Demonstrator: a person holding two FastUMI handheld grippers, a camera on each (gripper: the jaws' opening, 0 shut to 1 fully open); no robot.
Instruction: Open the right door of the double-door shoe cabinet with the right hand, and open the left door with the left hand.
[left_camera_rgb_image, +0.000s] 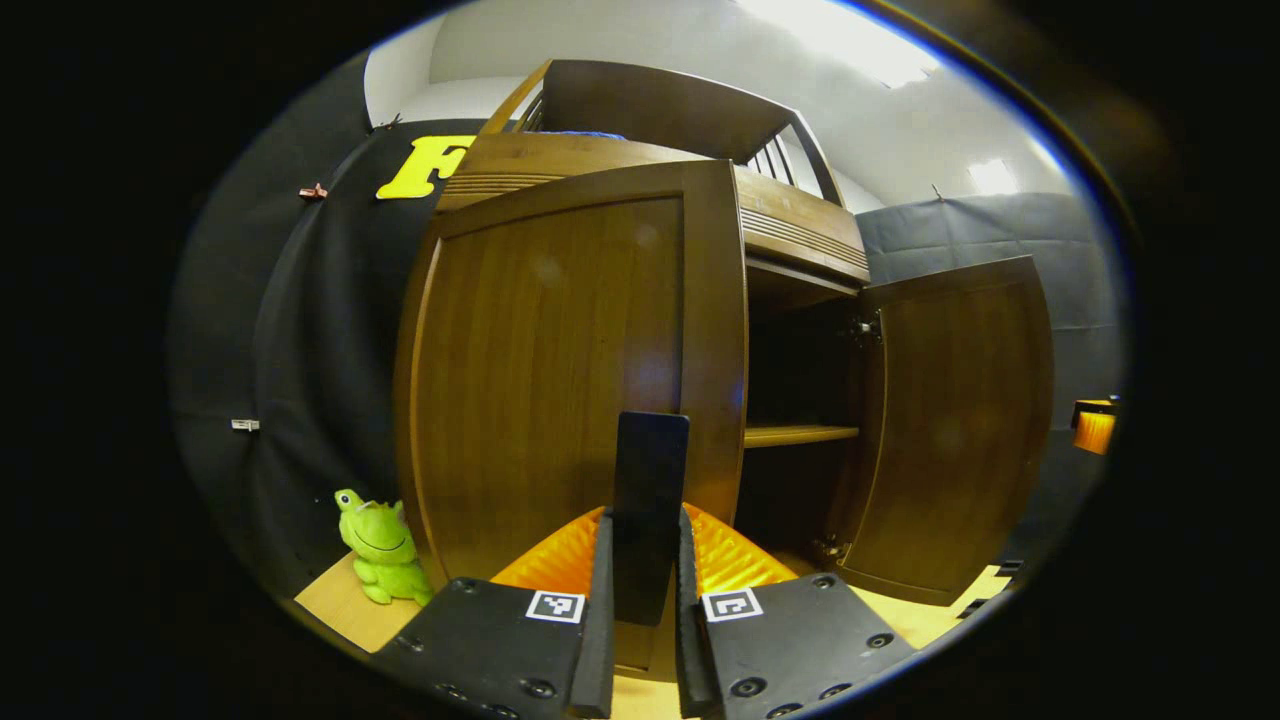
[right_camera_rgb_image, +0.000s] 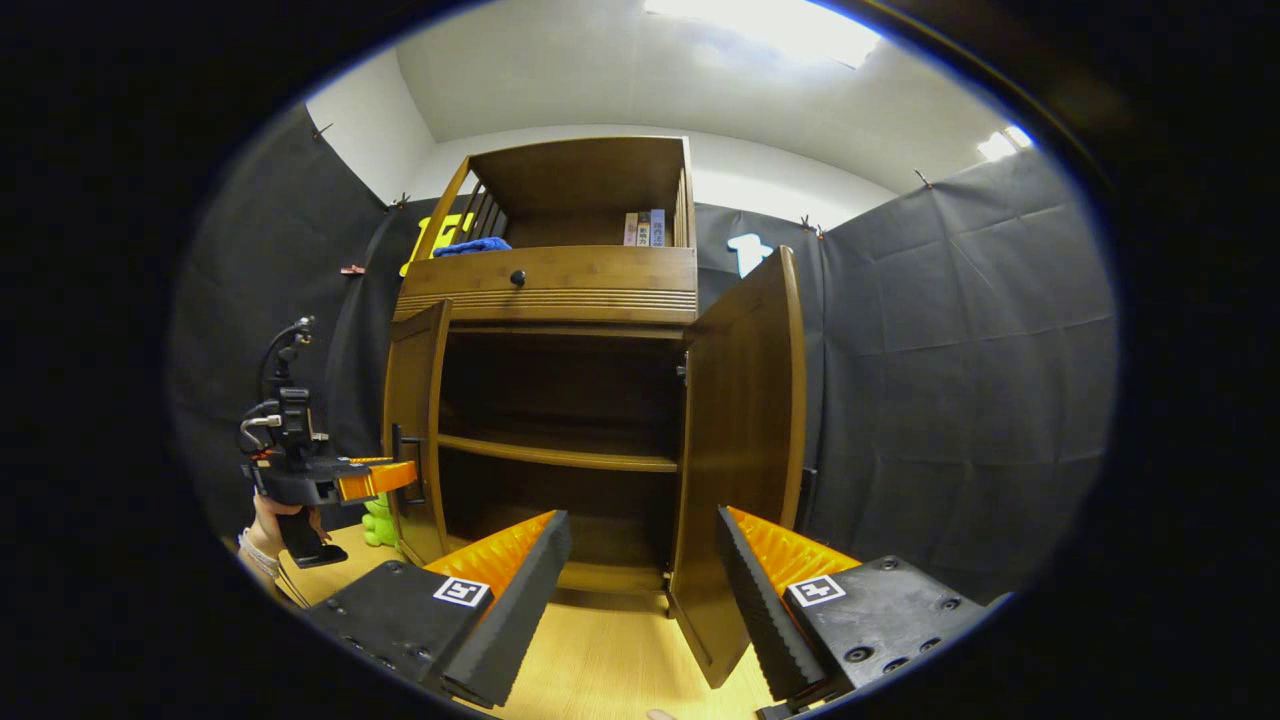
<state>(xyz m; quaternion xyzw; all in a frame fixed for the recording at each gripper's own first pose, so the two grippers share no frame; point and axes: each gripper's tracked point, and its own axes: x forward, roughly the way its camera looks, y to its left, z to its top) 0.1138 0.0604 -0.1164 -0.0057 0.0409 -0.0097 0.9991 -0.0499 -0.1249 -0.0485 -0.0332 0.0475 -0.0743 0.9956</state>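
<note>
We are clamping the left gripper (left_camera_rgb_image: 645, 560) on the left door's handle (left_camera_rgb_image: 651, 500); the right gripper (right_camera_rgb_image: 640, 590) is hanging wide open before the right door (right_camera_rgb_image: 745, 450)

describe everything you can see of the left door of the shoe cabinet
The brown wooden left door of the shoe cabinet has a flat recessed panel inside a raised frame, glossy like varnished wood. It stands upright and is swung partly open, hinged at the cabinet's left side, with the dark shelved interior showing beside it. A dark vertical handle sits near its free edge, and the left gripper is shut on that handle. In the right gripper view the door shows edge-on. A green frog toy sits beside its base.
</note>
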